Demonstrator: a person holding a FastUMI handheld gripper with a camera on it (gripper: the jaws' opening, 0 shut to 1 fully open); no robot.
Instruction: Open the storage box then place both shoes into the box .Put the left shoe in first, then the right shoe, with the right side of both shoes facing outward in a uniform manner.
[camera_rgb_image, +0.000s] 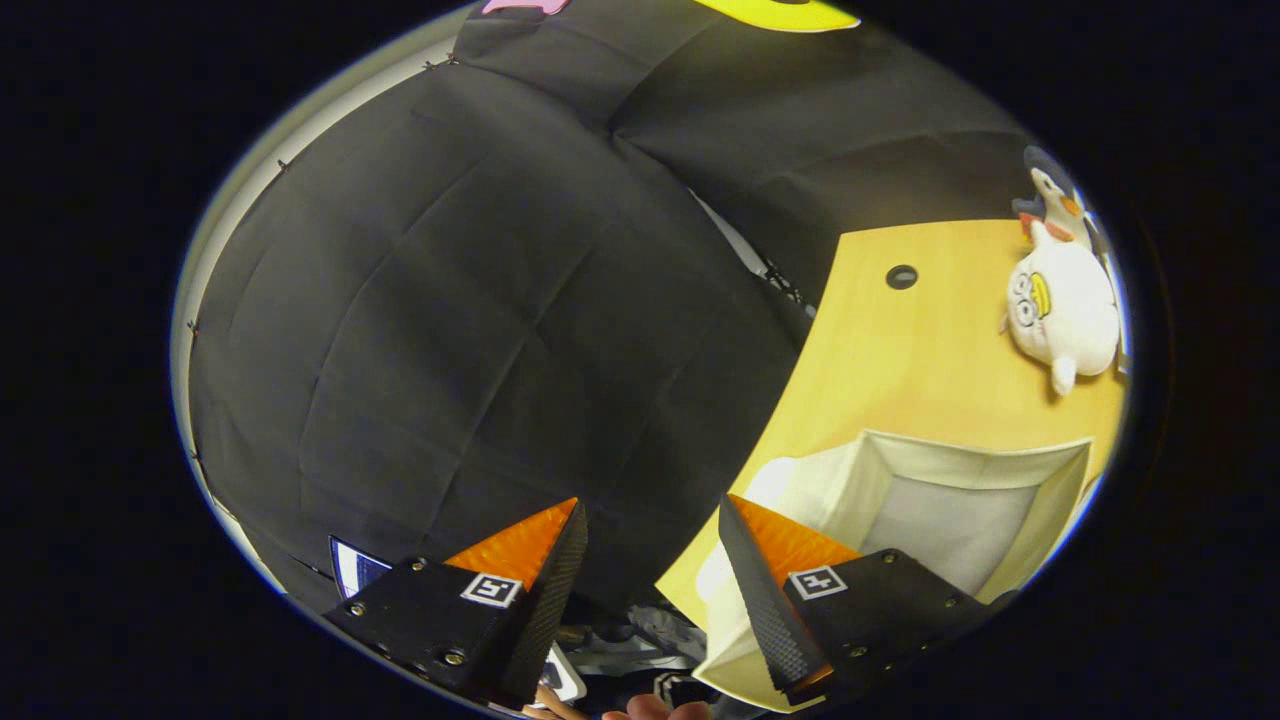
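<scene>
One gripper: gripper (650, 560) points mostly at the black cloth wall (480, 300); its fingers stand well apart with nothing between them.
Storage box: one pale fabric storage box (950, 490) rests on the yellow wooden table (900, 350), at about four o'clock from the fingers, just beyond the right finger; its mouth looks open and the inside appears bare.
Shoes: none can be made out near the box or the fingers; count zero.
Bystander item: one white plush toy bird (1065, 310) sits at two o'clock, well apart from the box.
Table feature: one dark round hole (901, 277) lies beyond the box.
Person: fingertips (650, 710) at six o'clock, below the gripper.
Progress: opening judged done; both shoes, left first, judged outstanding.
</scene>
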